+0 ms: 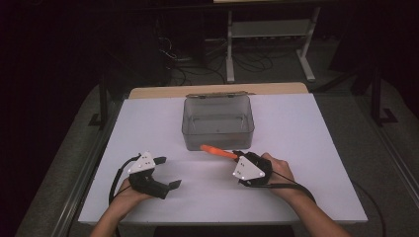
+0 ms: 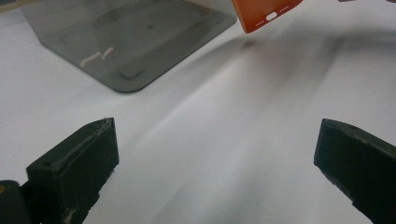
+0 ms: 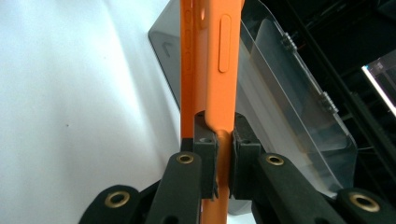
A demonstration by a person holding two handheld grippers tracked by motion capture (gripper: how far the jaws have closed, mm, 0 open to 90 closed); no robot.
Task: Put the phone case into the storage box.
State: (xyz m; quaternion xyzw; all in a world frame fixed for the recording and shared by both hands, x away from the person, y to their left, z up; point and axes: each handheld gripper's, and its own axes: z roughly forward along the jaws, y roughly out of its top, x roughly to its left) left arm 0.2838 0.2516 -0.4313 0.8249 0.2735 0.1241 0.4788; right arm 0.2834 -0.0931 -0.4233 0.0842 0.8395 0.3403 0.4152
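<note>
An orange phone case (image 1: 217, 151) hangs just above the white table, in front of the clear grey plastic box (image 1: 218, 123). My right gripper (image 1: 236, 156) is shut on one end of it. In the right gripper view the case (image 3: 215, 65) runs upward edge-on, pinched between the pads (image 3: 205, 140), with the box (image 3: 289, 116) just beyond it. My left gripper (image 1: 168, 173) rests at the table's front left, open, with nothing between its fingers. In the left gripper view the case's end (image 2: 266, 14) shows at the top, next to the box (image 2: 130, 42), and the gripper's midpoint (image 2: 215, 163) lies over bare table.
The white table (image 1: 306, 163) has free room on both sides of the box. A tan board (image 1: 217, 90) lies along its far edge. Beyond it are a white stand (image 1: 269, 34) and cables on the dark floor.
</note>
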